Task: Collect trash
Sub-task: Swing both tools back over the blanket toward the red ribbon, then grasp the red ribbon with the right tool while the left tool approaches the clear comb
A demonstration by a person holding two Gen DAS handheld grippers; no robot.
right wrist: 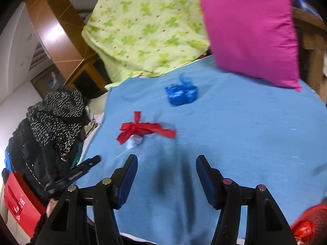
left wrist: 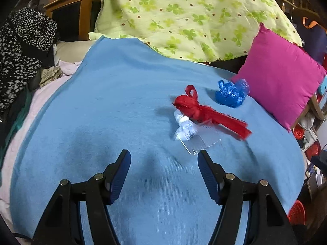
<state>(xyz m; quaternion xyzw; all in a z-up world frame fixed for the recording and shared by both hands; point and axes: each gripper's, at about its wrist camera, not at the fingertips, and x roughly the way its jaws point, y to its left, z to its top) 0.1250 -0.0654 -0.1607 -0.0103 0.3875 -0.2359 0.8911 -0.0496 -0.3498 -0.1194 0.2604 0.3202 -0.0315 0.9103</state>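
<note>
Hovering above a light blue fleece blanket (left wrist: 122, 106) spread over a bed, the left tool (left wrist: 164, 155) points down at the fabric with its two dark blue ribbed pads parted and nothing between them. Just beyond its right-hand finger lies a clear plastic comb (left wrist: 202, 143), hard to make out against the cloth, and touching the comb's far end is a crumpled white wad of paper or plastic (left wrist: 185, 129). A knotted red plastic bag with long loose tails (left wrist: 201, 113) rests against that white wad, partly over it. Farther off, near a bright magenta square cushion (left wrist: 280, 79), sits a crumpled blue plastic bag (left wrist: 232, 94), apart from the red one. The right tool (right wrist: 166, 159) also hangs over the blanket with its jaws standing apart and empty; from its camera the red bag (right wrist: 143, 130) lies ahead to the left and the blue bag (right wrist: 180, 94) beyond it, both blurred. A pale green quilt printed with clover leaves (left wrist: 184, 16) is heaped at the far end of the bed, and a black cloth with white speckles (left wrist: 22, 47) is piled at the left side.
</note>
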